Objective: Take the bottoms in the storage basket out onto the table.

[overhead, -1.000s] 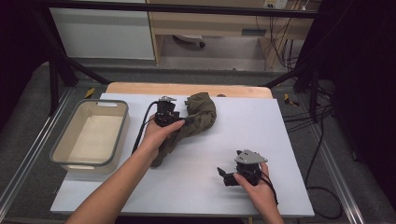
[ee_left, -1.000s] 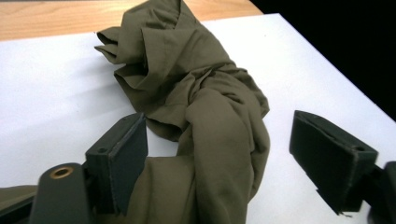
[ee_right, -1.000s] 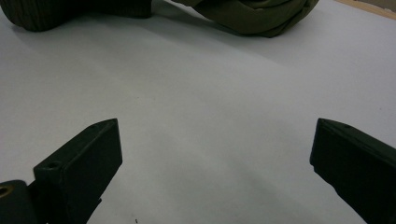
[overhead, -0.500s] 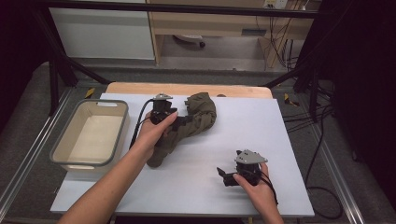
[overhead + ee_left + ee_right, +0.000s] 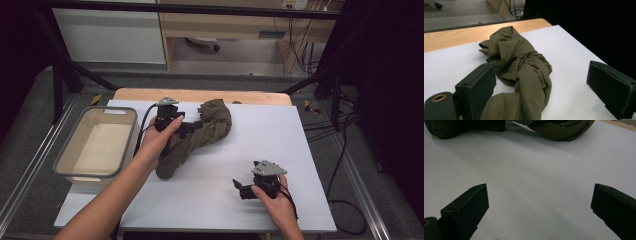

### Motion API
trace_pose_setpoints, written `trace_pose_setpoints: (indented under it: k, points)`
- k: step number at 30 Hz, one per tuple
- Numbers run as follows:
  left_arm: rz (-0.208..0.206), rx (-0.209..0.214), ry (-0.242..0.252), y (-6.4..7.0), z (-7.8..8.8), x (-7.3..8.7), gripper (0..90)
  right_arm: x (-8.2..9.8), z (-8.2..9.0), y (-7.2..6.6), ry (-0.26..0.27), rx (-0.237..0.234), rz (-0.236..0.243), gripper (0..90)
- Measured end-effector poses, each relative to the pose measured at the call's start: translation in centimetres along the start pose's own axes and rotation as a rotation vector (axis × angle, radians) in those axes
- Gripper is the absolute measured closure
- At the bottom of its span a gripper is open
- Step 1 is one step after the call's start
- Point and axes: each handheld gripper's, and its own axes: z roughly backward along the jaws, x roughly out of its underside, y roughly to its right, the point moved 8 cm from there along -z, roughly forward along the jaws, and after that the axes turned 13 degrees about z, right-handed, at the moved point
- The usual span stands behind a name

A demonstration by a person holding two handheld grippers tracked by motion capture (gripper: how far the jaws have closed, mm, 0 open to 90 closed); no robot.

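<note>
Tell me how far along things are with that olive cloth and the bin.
Done: little that shows; the olive cloth lies twisted on the white table. In hand: the left gripper sits over it, jaws just opened, gripping nothing. The right gripper rests open, apart. Left, probably: moving the cloth; the bin holds nothing.
</note>
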Motion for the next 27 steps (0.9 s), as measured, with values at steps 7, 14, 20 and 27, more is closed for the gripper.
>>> trace_pose_setpoints:
  k: [7,14,20,27]
  points:
    - [0.017,0.034,0.024,0.3,1.2,0.1,8.3,0.0,0.1,0.1,0.004,0.004,-0.001,2.2]
    - [0.014,0.052,0.06,0.3,2.9,-0.1,8.5,-0.1,0.1,0.0,0.007,-0.001,0.003,2.4]
    - [-0.025,0.014,0.044,-0.2,4.5,0.4,8.7,-0.1,0.2,-0.2,0.012,-0.019,0.013,1.9]
    - [-0.019,0.003,0.055,-1.1,6.6,0.8,8.6,-0.1,0.2,-0.1,0.007,-0.011,0.009,2.2]
